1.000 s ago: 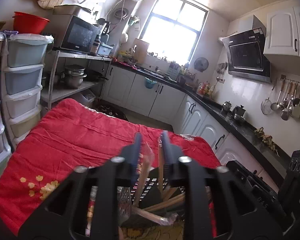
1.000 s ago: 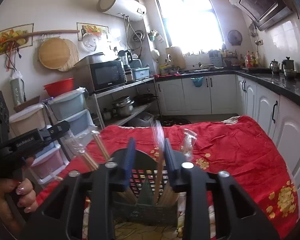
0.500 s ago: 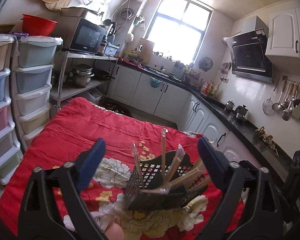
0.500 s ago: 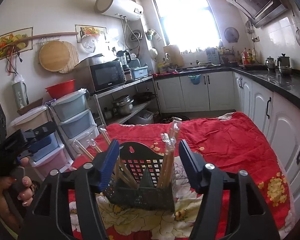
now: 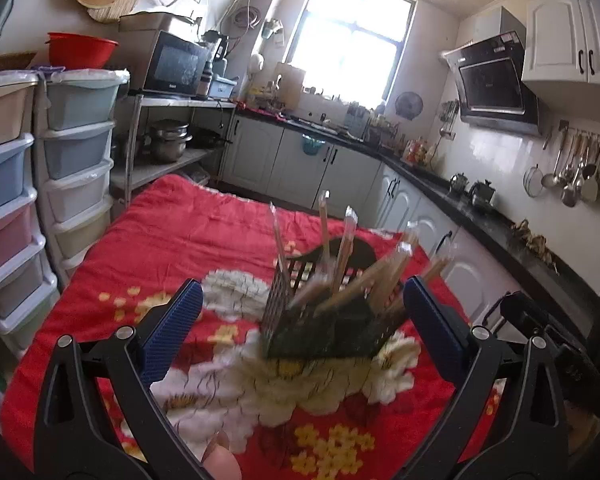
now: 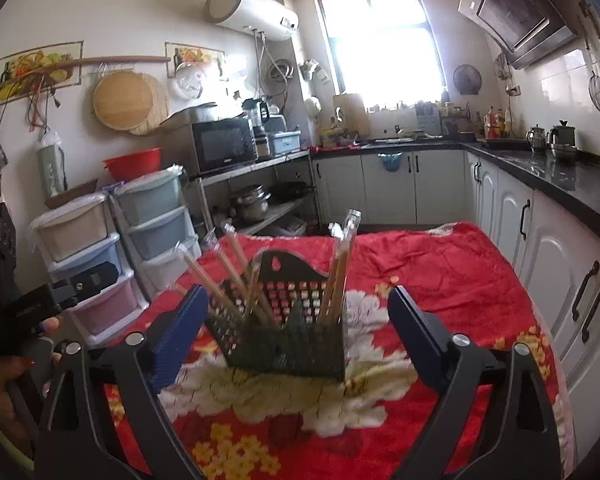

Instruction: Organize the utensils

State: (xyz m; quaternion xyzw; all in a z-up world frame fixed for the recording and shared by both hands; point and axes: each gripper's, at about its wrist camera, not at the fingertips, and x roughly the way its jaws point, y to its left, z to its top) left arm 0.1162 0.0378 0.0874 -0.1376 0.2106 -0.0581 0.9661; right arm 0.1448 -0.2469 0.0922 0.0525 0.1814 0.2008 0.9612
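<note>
A dark perforated utensil holder [image 5: 324,320] stands on the red flowered cloth [image 5: 172,240]. Several plastic-wrapped chopstick pairs [image 5: 342,248] stand or lean in it. My left gripper [image 5: 300,328] is open and empty, its jaws wide apart just short of the holder. In the right wrist view the same holder [image 6: 288,340] holds wrapped chopsticks [image 6: 340,268] in its left and right compartments. My right gripper [image 6: 296,328] is open and empty, just in front of the holder. The left gripper's body [image 6: 40,300] shows at that view's left edge.
Stacked plastic drawers [image 5: 76,152] stand left of the table. A rack with a microwave [image 5: 176,64] and pots stands behind. White cabinets [image 6: 560,280] and a black counter run along the right. The right gripper's body [image 5: 560,340] is at the left view's right edge.
Both grippers were shut on wrapped chopsticks in the holder; they opened, let go and pulled back and up. The chopsticks stay in the holder.
</note>
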